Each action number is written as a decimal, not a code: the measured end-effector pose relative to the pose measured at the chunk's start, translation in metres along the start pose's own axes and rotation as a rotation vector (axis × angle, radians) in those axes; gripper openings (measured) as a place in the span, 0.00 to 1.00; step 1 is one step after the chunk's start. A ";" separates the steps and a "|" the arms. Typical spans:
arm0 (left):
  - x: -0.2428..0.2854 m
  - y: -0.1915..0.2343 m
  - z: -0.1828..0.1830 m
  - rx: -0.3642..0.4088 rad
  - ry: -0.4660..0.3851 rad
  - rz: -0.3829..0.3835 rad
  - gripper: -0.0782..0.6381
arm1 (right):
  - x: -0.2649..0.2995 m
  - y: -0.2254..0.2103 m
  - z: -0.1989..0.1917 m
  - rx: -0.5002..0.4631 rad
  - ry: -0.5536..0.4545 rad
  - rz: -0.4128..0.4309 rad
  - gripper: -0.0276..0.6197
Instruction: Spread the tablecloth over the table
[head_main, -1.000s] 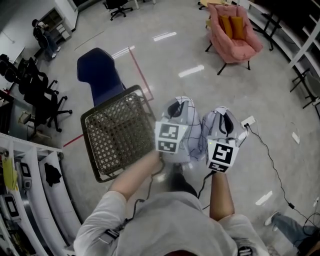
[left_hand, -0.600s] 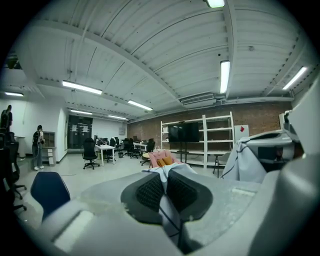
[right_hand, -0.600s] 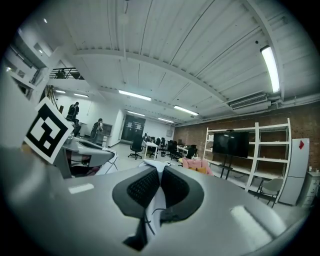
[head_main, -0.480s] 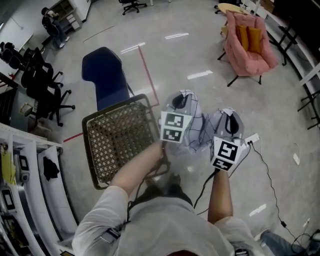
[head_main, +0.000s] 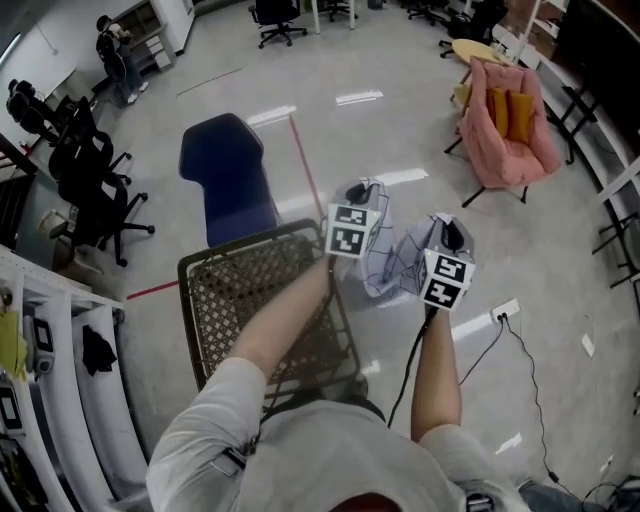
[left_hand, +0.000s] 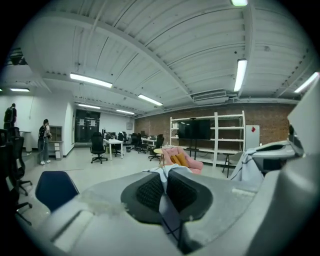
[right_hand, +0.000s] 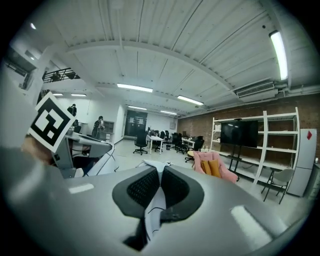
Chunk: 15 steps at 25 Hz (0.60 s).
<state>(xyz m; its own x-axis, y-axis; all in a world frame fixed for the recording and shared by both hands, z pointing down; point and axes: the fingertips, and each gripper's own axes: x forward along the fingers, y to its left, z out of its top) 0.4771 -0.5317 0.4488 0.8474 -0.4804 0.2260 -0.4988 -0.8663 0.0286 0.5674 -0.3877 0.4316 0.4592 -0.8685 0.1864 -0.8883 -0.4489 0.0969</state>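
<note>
A white tablecloth with thin dark lines hangs bunched between my two grippers above the floor. My left gripper is shut on one part of it; in the left gripper view the cloth is pinched between the dark pads. My right gripper is shut on another part, the cloth running down between its pads. A woven rattan table with a dark frame stands under my left arm, left of the cloth. Both grippers point about level into the room.
A blue chair stands just beyond the rattan table. A pink armchair with orange cushions sits at the far right. A power strip and cable lie on the floor at right. Black office chairs and shelves line the left.
Both grippers have moved forward across the floor together, still holding the cloth. The rattan table now lies beneath my left arm, and the blue chair and pink armchair look closer.
</note>
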 end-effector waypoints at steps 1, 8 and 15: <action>0.005 0.023 0.004 -0.018 0.013 0.013 0.14 | 0.017 0.015 0.006 0.011 0.006 0.012 0.05; -0.066 0.184 0.124 -0.028 -0.160 0.191 0.14 | 0.078 0.131 0.139 -0.039 -0.147 0.177 0.05; -0.344 0.373 0.257 0.119 -0.474 0.547 0.14 | 0.020 0.236 0.284 -0.102 -0.567 0.366 0.05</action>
<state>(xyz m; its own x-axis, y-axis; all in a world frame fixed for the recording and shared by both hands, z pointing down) 0.0459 -0.7250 0.1316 0.4843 -0.8327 -0.2685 -0.8727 -0.4817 -0.0802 0.3664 -0.5707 0.1804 0.0331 -0.9490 -0.3136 -0.9691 -0.1072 0.2220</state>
